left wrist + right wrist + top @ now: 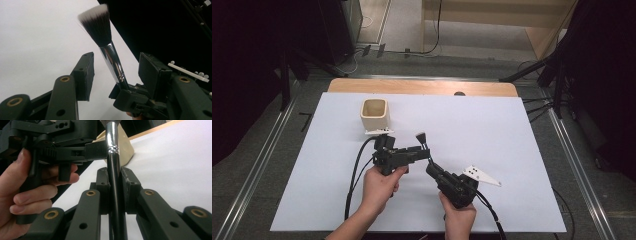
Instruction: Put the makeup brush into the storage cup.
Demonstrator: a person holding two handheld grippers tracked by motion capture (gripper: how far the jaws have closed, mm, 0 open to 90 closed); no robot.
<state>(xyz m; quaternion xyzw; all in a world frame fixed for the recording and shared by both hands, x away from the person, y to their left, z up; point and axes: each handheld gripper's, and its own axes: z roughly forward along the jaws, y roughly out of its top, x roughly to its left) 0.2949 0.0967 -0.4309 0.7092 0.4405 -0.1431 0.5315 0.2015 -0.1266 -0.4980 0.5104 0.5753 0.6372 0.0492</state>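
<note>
Our right gripper (115, 173) clamps the makeup brush (106, 47) by its black handle, upright above the white table (512, 150); our left gripper's (116, 66) half-open jaws flank its silver ferrule, untouching.

2 black grippers: left gripper (424, 150), right gripper (430, 165); brass-ringed screws, black cables trailing toward 6 o'clock, grey 3-cornered plate at 3 o'clock, bare forearms.
</note>
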